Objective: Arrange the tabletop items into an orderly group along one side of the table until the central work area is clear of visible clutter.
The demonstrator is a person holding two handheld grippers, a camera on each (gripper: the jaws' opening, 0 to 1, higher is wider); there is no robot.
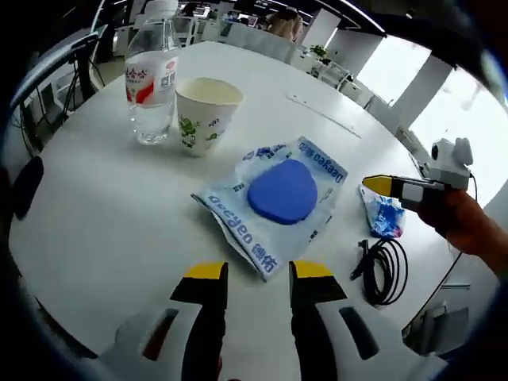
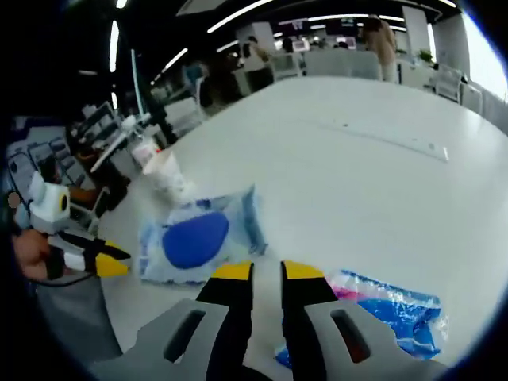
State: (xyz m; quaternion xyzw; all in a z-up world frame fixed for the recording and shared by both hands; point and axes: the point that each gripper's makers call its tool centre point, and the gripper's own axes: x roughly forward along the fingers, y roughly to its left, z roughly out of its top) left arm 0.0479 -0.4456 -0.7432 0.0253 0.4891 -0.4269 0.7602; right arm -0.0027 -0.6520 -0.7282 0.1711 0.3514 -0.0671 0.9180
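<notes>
Landmark = blue disc (image 1: 282,191) in its clear printed bag (image 1: 274,202), lying flat near mid table (image 1: 103,222).

Left gripper view: L gripper (image 1: 255,274) sits just short of the bag's near corner, not touching, jaws apart w/ a narrow gap, nothing between them. Beyond the disc, up-left: paper cup (image 1: 205,113), upright, open top. Bottle (image 1: 151,79) stands just beside the cup on its far-left side, clear, red/white label, upright; can't tell if they touch. Right of the disc: small blue-white packet (image 1: 384,214) near table edge, and below it a coiled black cable (image 1: 383,270). R gripper (image 1: 381,185) comes in from the right, held by a hand (image 1: 464,222), yellow tips right at the packet's upper end; contact unclear, jaw state not readable from here.

Right gripper view: R gripper (image 2: 267,271) w/ jaws slightly apart, small gap, empty. Blue packet (image 2: 393,313) lies just right of the jaws, its edge running under the right jaw. Disc (image 2: 195,239) in bag (image 2: 198,238) is up-left of the tips, close but apart. Cup (image 2: 168,176) past the bag, blurred. L gripper (image 2: 103,260) enters at far left, left of the disc.
</notes>
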